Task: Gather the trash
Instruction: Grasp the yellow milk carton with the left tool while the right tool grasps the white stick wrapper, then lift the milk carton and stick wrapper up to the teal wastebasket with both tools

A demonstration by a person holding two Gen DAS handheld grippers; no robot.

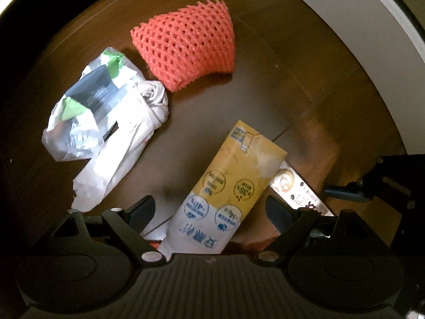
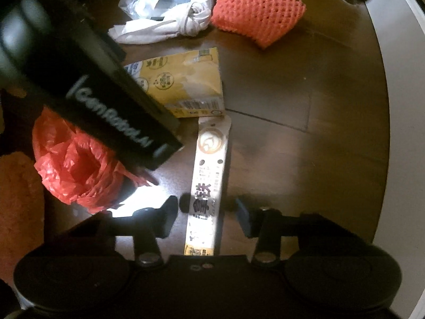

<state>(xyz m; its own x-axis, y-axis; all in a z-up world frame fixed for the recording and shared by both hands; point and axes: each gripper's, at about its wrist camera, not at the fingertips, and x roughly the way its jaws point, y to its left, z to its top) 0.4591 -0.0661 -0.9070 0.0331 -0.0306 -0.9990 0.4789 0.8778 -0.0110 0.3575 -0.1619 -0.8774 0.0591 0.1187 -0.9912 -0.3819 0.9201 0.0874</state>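
A flattened yellow and white drink carton point(image 1: 228, 186) lies on the dark wooden table point(image 1: 265, 93). My left gripper point(image 1: 209, 210) points down over it, open, one finger on each side with a gap to the carton. Beside it lies a long white coffee sachet point(image 2: 209, 159). My right gripper point(image 2: 206, 212) stands open astride the sachet's near end, and its pads do not touch it. In the right wrist view the left gripper's black body point(image 2: 87, 101) covers part of the carton point(image 2: 183, 79).
An orange foam net point(image 1: 186, 47) and a crumpled wrapper with a knotted white bag point(image 1: 101, 117) lie further off. A red plastic bag point(image 2: 77, 170) sits at the left. The table's curved edge point(image 2: 382, 79) runs along the right, with pale floor point(image 2: 403, 106) beyond.
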